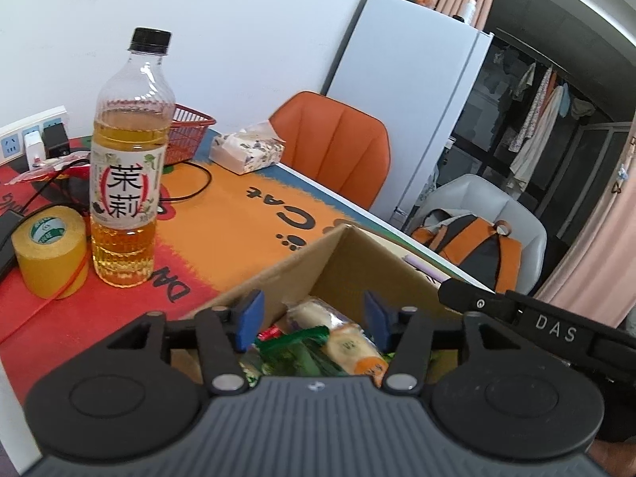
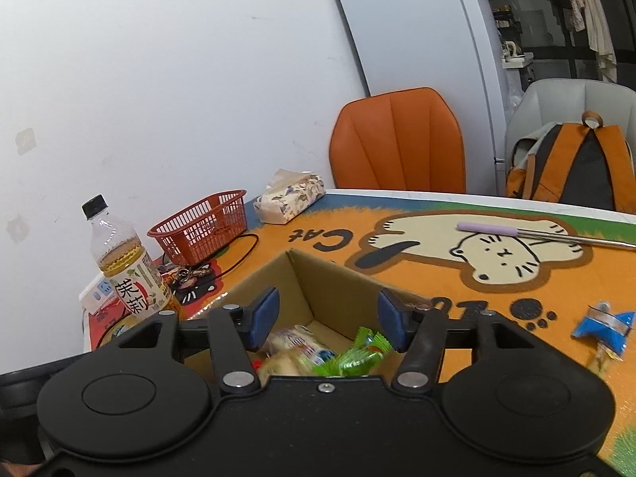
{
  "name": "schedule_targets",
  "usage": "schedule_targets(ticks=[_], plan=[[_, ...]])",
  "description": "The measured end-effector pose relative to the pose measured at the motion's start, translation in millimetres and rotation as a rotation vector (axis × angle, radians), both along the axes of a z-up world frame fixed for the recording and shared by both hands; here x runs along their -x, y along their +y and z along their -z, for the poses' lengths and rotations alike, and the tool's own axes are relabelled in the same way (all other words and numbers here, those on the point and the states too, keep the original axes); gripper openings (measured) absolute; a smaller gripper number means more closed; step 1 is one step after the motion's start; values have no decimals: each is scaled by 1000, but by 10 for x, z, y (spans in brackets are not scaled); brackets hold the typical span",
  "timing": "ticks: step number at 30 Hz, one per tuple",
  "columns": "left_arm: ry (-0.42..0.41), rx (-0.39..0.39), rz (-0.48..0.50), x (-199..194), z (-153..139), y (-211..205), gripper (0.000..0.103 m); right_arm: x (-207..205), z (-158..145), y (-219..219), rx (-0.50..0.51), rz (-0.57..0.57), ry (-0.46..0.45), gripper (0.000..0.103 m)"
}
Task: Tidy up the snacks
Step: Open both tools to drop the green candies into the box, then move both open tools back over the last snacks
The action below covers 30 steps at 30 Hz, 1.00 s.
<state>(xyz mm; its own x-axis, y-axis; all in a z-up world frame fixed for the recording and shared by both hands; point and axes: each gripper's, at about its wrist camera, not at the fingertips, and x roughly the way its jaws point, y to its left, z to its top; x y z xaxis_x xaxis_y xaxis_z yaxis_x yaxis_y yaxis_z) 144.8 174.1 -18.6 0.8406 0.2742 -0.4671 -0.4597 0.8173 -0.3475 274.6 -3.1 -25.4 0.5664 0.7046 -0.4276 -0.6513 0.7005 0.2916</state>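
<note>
An open cardboard box (image 1: 357,270) stands on the cat-print table mat, and both grippers hang over it. Inside lie wrapped bread rolls (image 1: 349,344) and a green snack packet (image 1: 296,342). My left gripper (image 1: 312,318) is open, its blue pads apart with nothing pressed between them. From the right, one of the right gripper's black fingers (image 1: 497,304) reaches over the box rim. In the right wrist view my right gripper (image 2: 328,318) is also open above the box (image 2: 330,278), over a wrapped roll (image 2: 294,342) and green candy wrappers (image 2: 357,353).
A jasmine tea bottle (image 1: 127,159) and a yellow tape roll (image 1: 51,250) stand left of the box. Behind are a red basket (image 2: 202,226), a tissue pack (image 2: 288,196) and cables. A purple-handled tool (image 2: 516,232) and a blue object (image 2: 608,326) lie to the right. Two chairs stand at the table's far edge.
</note>
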Motion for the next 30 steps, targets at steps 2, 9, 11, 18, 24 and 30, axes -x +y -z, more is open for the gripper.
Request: schedule_targets(ticks=[2,9,11,18,24,30], plan=[[0,-2,7,-1,-11,-48,57,21,-5,-62,-1,5,0,56],[3,-26,21,-15,-41,-247,75,42,11,-369,-6,41,16,64],[9,-31,32,-33,-45,-316,78,29,23,-465,-5,60,21,66],[-2,-41,66,-65,-81,-512,88,7,41,-800,-12,115,27,86],[-15,-53,91,-100,-117,-677,90,-31,35,-1114,-34,169,39,103],[-24,-58,128,-197,-135,-830,91,-130,87,-1416,-54,233,70,103]])
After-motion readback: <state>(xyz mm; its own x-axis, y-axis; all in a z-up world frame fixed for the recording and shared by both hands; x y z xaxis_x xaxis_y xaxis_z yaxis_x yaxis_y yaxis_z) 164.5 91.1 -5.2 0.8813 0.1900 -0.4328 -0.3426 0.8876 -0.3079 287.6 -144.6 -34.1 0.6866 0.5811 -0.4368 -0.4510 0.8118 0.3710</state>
